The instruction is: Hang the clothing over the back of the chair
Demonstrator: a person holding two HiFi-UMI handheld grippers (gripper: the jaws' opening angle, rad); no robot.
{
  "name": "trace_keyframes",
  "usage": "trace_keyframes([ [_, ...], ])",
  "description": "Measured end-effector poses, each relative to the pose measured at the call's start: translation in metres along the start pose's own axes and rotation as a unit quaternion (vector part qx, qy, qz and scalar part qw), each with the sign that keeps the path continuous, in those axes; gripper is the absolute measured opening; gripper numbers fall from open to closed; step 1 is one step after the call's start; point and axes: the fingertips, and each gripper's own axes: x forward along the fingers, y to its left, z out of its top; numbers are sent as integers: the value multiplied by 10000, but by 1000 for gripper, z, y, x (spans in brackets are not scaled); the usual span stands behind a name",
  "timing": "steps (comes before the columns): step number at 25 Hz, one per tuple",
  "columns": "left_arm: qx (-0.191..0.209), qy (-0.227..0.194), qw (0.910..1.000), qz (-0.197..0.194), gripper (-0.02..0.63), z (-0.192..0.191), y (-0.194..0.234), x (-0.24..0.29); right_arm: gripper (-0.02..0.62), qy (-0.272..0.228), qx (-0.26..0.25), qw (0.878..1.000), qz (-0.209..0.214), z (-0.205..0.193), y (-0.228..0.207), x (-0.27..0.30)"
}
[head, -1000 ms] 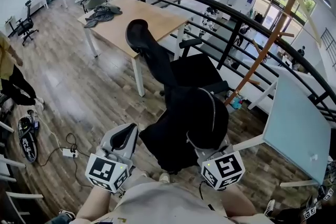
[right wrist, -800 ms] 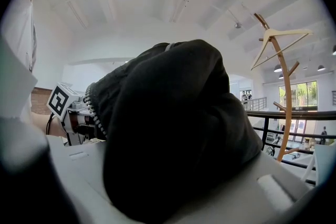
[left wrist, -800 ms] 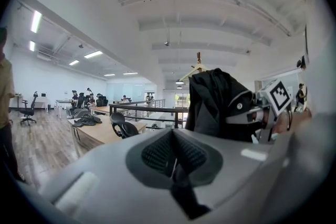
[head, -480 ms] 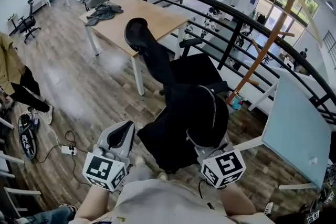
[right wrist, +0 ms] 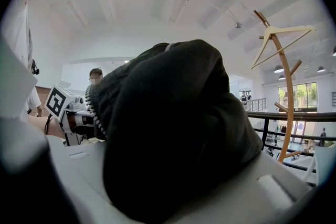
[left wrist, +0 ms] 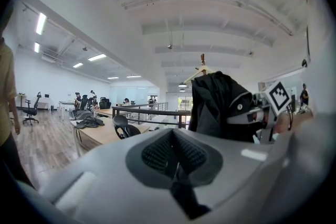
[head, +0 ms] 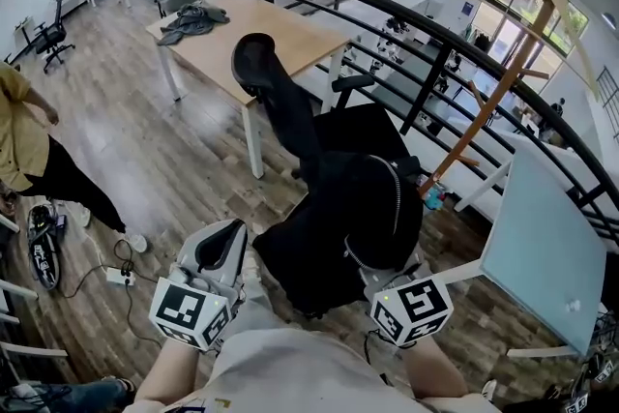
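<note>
Bottom right, the right hand-held gripper (head: 386, 276) squeezes the black jacket (head: 356, 218). Bottom left, the left hand-held gripper (head: 221, 247) is closed, empty.

Chair (head: 290, 111) base and much of its seat behind the black jacket (head: 358, 218); bystander (head: 29, 155) cut off by the left edge

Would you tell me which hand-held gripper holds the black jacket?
The right hand-held gripper: the black jacket fills its jaws; the left hand-held gripper is empty.
</note>
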Motion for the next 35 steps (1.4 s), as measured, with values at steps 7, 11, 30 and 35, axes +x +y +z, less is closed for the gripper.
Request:
trace_keyframes([
  [7,-14,-10,9999,-104,2,2,21,25,170,68,87,9999,-87,1,-12,30],
  [11,-10,18,9998,-176,2,3,38,48,170,86,57,9998,-158,3,-21,53],
  [30,-70,36,9983,-573,2,34,202,187,170,162,-168,9979,-601,65,-63,235],
  [35,-3,51,9972,-743,2,43,245,216,170,134,-118,9964,-825,80,-68,285],
])
